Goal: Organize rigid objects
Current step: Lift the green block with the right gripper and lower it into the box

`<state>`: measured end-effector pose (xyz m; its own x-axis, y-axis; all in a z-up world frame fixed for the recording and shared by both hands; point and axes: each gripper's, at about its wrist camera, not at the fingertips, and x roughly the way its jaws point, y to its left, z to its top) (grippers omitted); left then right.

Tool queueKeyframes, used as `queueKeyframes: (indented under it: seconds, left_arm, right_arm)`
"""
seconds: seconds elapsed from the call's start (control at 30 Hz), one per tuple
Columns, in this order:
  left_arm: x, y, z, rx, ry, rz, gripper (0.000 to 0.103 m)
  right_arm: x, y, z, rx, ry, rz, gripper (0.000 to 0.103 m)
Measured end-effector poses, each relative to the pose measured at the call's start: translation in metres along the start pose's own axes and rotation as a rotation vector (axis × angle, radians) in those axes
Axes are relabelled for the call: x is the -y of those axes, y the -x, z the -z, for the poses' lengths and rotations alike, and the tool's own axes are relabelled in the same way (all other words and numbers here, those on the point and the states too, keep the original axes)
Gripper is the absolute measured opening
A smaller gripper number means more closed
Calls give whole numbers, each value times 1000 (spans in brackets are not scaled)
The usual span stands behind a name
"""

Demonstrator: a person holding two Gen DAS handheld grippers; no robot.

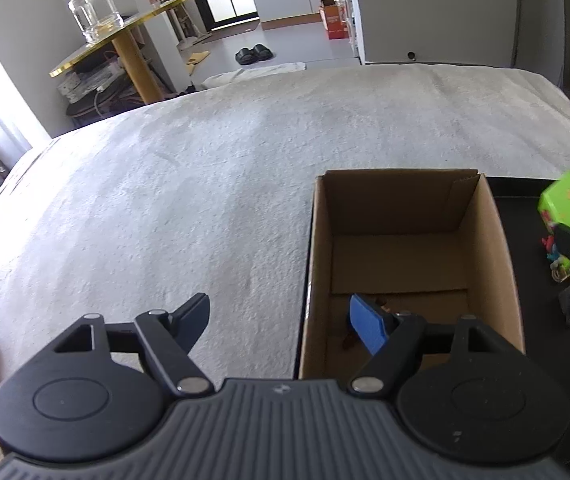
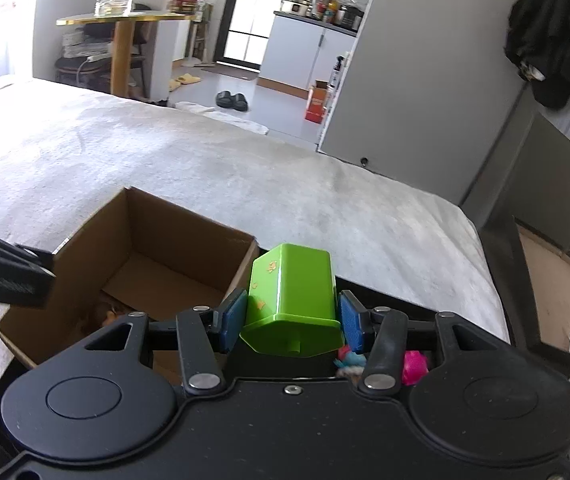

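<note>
The green plastic container [image 2: 291, 300] is hanging tilted above the black tray [image 2: 421, 300], just right of the open cardboard box [image 2: 173, 240], and the right claw [image 2: 291, 322] is pinching its sides between blue pads. The smooth, sloping walls are looking slippery, so it could be sliding out or clipping the box's near rim in crossing. The left claw [image 1: 285, 320] is hovering spread and empty astride the box's left wall, crowding that side, while the grey bed [image 1: 205, 180] beyond is offering free room.
</note>
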<state>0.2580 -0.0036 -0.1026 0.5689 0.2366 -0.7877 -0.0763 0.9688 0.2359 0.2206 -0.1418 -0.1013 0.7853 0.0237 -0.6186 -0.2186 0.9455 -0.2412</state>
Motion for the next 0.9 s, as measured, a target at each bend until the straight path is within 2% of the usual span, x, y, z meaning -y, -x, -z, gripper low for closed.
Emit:
queueKeyframes:
  seconds: [0.23, 0.5, 0.63, 0.8, 0.9]
  left_arm:
    - [-3, -11, -6, -4, 32, 56, 72]
    - [-13, -26, -11, -19, 108, 103, 50]
    - [-13, -34, -10, -28, 128, 125, 44]
    - [-15, -46, -9, -55, 167, 140, 26]
    - [-17, -50, -11, -56, 180, 138, 22]
  right_arm:
    - [-13, -7, -19, 9, 13, -55, 49]
    - [-27, -18, -34, -1, 44, -103, 49]
    - [-34, -24, -40, -5, 63, -126, 49]
    - [-40, -33, -44, -29, 90, -151, 49]
    - [-42, -36, -48, -40, 114, -152, 49]
